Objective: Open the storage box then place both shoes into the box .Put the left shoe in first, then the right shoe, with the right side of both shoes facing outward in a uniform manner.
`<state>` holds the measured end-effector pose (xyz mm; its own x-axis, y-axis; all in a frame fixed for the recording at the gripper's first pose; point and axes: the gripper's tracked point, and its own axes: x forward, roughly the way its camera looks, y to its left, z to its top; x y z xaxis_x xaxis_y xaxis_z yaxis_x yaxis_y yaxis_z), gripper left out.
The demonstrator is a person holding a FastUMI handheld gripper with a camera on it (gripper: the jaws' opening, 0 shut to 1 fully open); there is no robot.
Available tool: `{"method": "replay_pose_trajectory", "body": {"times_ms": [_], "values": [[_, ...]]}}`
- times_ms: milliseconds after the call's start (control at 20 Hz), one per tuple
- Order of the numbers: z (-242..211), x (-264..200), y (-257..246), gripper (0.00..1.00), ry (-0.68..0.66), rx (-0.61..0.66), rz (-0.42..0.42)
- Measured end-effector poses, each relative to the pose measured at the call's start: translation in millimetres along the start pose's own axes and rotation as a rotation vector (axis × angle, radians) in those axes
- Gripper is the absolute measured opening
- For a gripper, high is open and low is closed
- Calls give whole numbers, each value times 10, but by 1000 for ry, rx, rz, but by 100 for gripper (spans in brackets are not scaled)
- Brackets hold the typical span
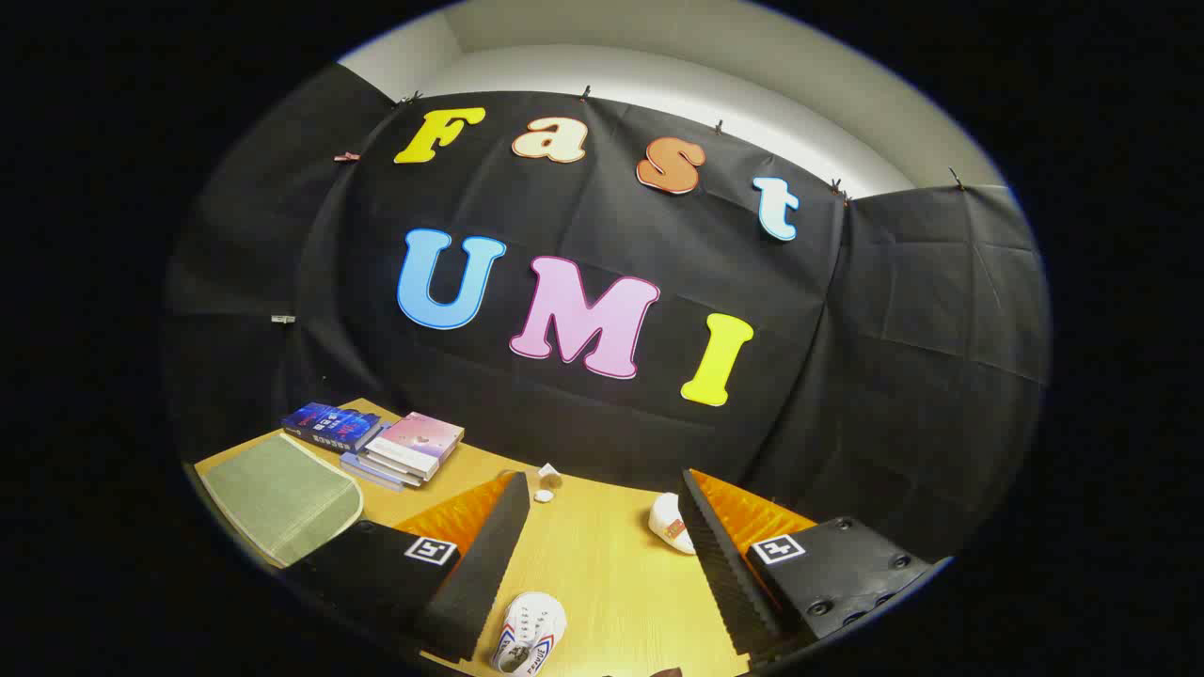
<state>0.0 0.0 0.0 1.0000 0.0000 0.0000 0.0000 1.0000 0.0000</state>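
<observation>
My gripper (602, 494) is open above a wooden table (602, 555), its two fingers spread wide with nothing between them. A small white shoe (529, 635) with red and blue trim lies on the table between the fingers, near their bases, its toe pointing away from me. A second white shoe (670, 523) lies farther off, right against the inner side of the right finger (715, 555), which hides part of it. The gripper is tilted upward, toward the booth wall.
A stack of books (414, 447) and a dark blue book (331, 425) lie on the table beyond the left finger. A greenish mat (280, 494) lies left of them. Two small pale objects (546, 481) sit near the table's far edge.
</observation>
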Motion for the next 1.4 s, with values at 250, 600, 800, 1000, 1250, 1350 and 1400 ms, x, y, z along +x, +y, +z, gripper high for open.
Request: {"method": "replay_pose_trajectory", "body": {"times_ms": [250, 600, 800, 1000, 1250, 1350, 1400], "values": [[-73, 25, 23, 97, 22, 3, 6], [-118, 54, 97, 97, 26, 11, 22], [-143, 71, 127, 97, 28, 3, 27], [-162, 81, 161, 97, 33, 4, 34], [-174, 98, 185, 98, 30, -2, 40], [-179, 92, 184, 98, 29, -6, 41], [-169, 87, 180, 97, 27, -6, 41]]}}
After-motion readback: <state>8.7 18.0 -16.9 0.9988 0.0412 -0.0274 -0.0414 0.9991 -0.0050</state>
